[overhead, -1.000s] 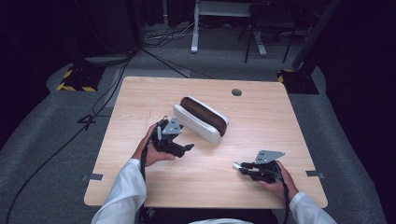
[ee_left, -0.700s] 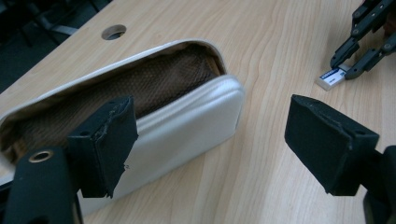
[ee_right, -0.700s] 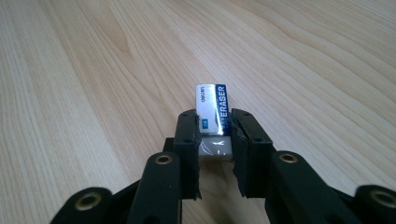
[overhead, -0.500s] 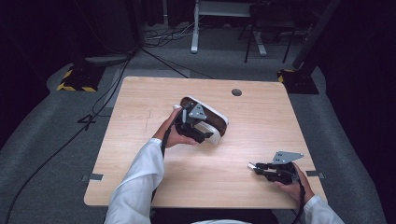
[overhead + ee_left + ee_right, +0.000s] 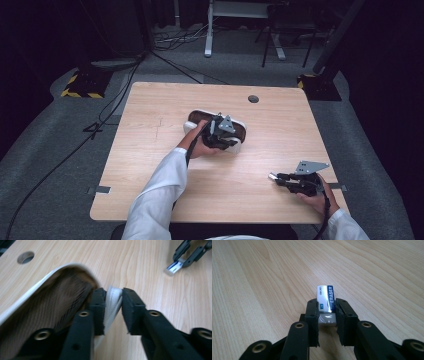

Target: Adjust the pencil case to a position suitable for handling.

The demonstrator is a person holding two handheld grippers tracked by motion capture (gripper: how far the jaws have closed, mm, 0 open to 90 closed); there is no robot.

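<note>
Two grippers working on the wooden table (image 5: 150, 165). Left gripper (image 5: 113, 302) is pinching the white rim of the brown-lined pouch (image 5: 50, 305) at table centre. Right gripper (image 5: 325, 312) is clamping an eraser (image 5: 325, 300) near the front right edge, bare wood lying open between them.

Case (image 5: 192, 121) at table (image 5: 150, 150) centre, left gripper (image 5: 226, 141) on its rim; right gripper (image 5: 276, 177) with eraser (image 5: 325, 300) near right front.
</note>
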